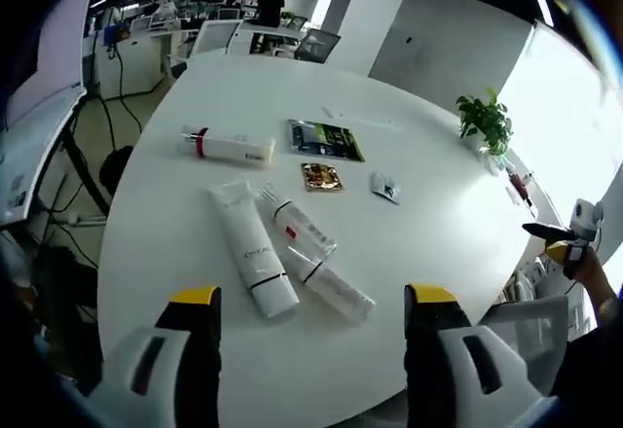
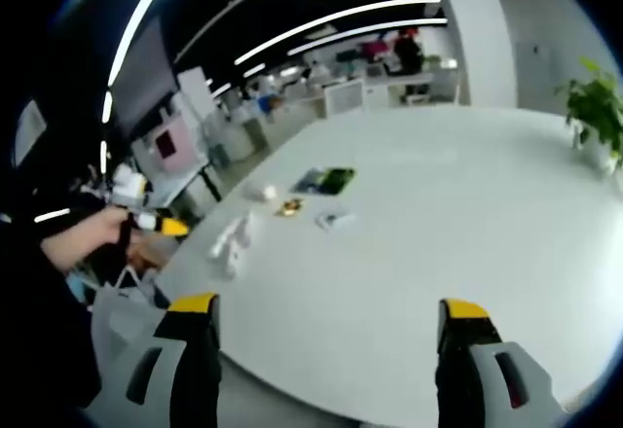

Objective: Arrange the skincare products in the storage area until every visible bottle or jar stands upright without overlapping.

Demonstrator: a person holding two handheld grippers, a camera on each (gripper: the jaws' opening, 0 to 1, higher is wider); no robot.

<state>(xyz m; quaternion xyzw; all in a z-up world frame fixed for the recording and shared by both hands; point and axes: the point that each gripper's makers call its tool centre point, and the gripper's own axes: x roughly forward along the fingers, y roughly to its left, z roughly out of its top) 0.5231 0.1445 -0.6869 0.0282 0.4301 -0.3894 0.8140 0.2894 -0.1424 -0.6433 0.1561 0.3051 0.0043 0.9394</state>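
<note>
White round table [image 1: 428,243]. White tubes, one [image 1: 255,248] with dark bands, one [image 1: 229,146] with a red band. Dark green packet [image 1: 326,140], small gold packet [image 1: 321,177]. Green potted plant [image 1: 485,122]. Grey grippers [image 1: 311,350] with yellow fingertips [image 1: 195,297].

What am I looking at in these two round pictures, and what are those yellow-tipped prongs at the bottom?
A person holds a grasping tool in each hand, each carrying its own fisheye camera. The prongs are that tool's two jaws: the left tool in the left gripper view, the right tool in the right gripper view. Both stand open and hold nothing. On the white round table lie white skincare tubes, all on their sides, three in a cluster and another white tube apart, plus some flat sachets. A potted plant stands at the far edge.
</note>
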